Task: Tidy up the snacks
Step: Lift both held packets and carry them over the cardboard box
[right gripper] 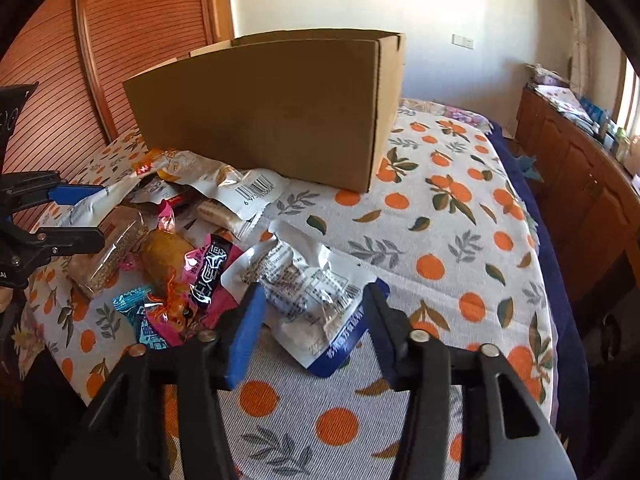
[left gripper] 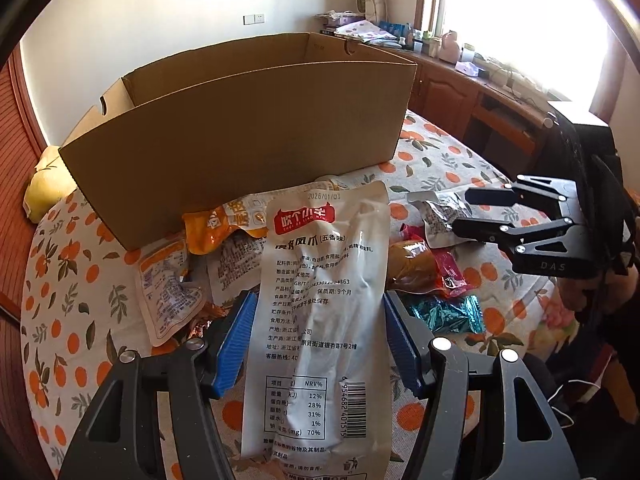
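Note:
My left gripper (left gripper: 318,320) is shut on a long white chicken-feet snack packet (left gripper: 320,312), held above the bed in front of the open cardboard box (left gripper: 248,120). In the right wrist view the left gripper (right gripper: 86,214) shows at the left edge with the white packet (right gripper: 100,200) between its fingers. My right gripper (right gripper: 312,304) is open, its fingers straddling a white and blue snack packet (right gripper: 308,292) lying on the bed; it also shows in the left wrist view (left gripper: 464,212). The box (right gripper: 272,108) stands behind the snack pile.
Several loose snacks lie on the orange-print bedspread (right gripper: 440,216): an orange packet (left gripper: 212,224), a pink packet (right gripper: 212,272), a teal wrapper (left gripper: 448,316), a brown bun (right gripper: 164,252). A wooden cabinet (right gripper: 580,176) runs along the right. A wardrobe (right gripper: 100,40) stands at the left.

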Tool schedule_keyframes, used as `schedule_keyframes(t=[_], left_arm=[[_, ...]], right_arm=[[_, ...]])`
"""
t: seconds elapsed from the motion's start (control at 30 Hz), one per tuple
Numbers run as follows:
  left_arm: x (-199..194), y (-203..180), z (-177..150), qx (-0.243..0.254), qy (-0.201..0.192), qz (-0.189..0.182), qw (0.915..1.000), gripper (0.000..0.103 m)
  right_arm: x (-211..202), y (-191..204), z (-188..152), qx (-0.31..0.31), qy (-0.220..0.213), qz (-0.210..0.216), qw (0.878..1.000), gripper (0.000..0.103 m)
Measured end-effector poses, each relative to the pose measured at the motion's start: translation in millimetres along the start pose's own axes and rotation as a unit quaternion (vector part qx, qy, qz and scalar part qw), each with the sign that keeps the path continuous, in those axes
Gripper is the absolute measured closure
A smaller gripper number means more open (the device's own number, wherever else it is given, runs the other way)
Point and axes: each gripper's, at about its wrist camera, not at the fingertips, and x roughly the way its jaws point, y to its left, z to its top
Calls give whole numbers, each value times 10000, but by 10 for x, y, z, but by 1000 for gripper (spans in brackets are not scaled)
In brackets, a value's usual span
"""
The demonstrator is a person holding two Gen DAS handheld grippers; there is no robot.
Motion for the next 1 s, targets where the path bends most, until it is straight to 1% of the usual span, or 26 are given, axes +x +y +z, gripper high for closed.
schedule_keyframes(t=[0.07,0.13,0.2,0.3,0.37,0.47,0.53,0.6,0.67,0.8,0.9,1.0], left_arm=[[0,7,8,-24,-13,-17,10000,38],[8,6,13,-33,-16,-33,10000,38],[14,7,3,-23,-9,-31,10000,38],[9,16,-8,-24,-4,-27,10000,38],[-1,31,-15,-54,-16,-29,10000,38],[-11,55,-26,-92,-23,-37,9999,38],[-10,58,-37,-88,-22,-30,10000,38],[-8,59,-44,-96,-22,-39,9999,38],[1,59,-50,-106,-21,-49,9999,38],[21,46,-56,-122,-7,-68,9999,38],[19,35,-49,-107,-18,-73,9999,38],[-12,47,-32,-163,-72,-24,9998,38]], right_arm=[[29,20,67,-226,-13,-5,9997,45],[61,50,135,-435,-4,96,9990,44],[113,117,207,-724,129,215,9971,44],[223,190,278,-1106,441,355,9923,44],[282,182,301,-1184,611,430,9901,43],[328,126,310,-1231,838,560,9873,40],[325,149,275,-1368,961,517,9846,39],[326,171,240,-1499,965,451,9829,35],[326,174,239,-1475,953,424,9835,33],[395,144,295,-1356,894,373,9860,33],[439,79,317,-1120,887,525,9883,33],[421,58,300,-1045,814,600,9894,34]])
